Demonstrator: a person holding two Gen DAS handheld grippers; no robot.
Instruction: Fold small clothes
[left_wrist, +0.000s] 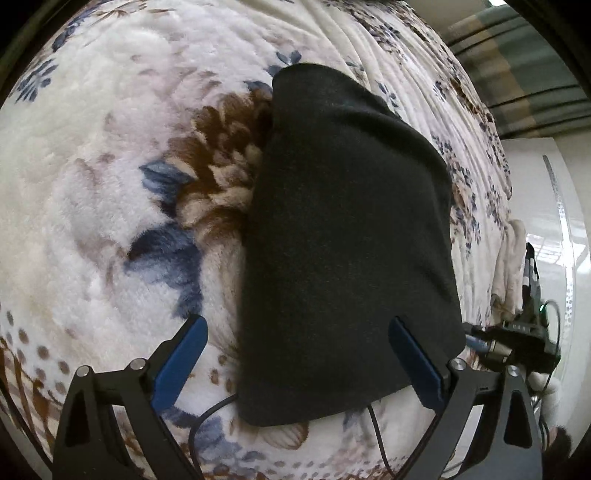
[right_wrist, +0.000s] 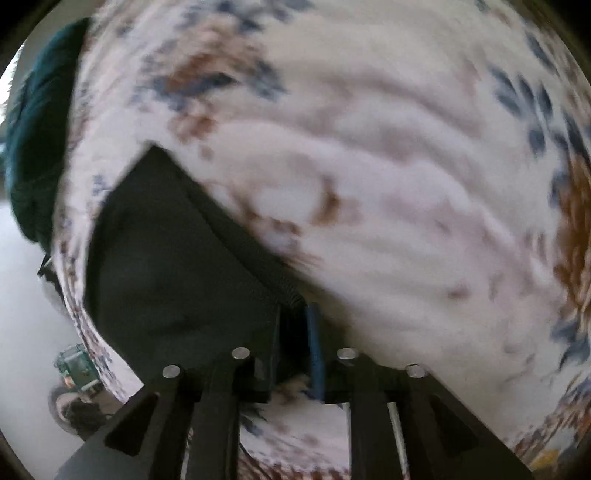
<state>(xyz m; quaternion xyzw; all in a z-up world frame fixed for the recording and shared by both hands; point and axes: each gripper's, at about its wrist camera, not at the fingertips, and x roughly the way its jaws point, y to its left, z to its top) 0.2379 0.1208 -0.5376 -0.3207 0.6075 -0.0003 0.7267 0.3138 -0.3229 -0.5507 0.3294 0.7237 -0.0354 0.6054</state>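
A small black garment (left_wrist: 347, 236) lies folded on a fluffy white floral blanket (left_wrist: 110, 184). My left gripper (left_wrist: 295, 354) is open, its blue pads on either side of the garment's near left part, holding nothing. In the right wrist view, which is blurred, my right gripper (right_wrist: 297, 339) is shut on an edge of the black garment (right_wrist: 177, 266), which spreads to the left of the fingers over the blanket (right_wrist: 406, 184).
A black cable (left_wrist: 207, 417) runs under the garment's near edge. The other gripper's body (left_wrist: 517, 339) shows at the right, by the blanket's edge. A dark green cloth (right_wrist: 37, 129) lies at the far left. White floor (right_wrist: 26, 314) lies beyond the blanket's edge.
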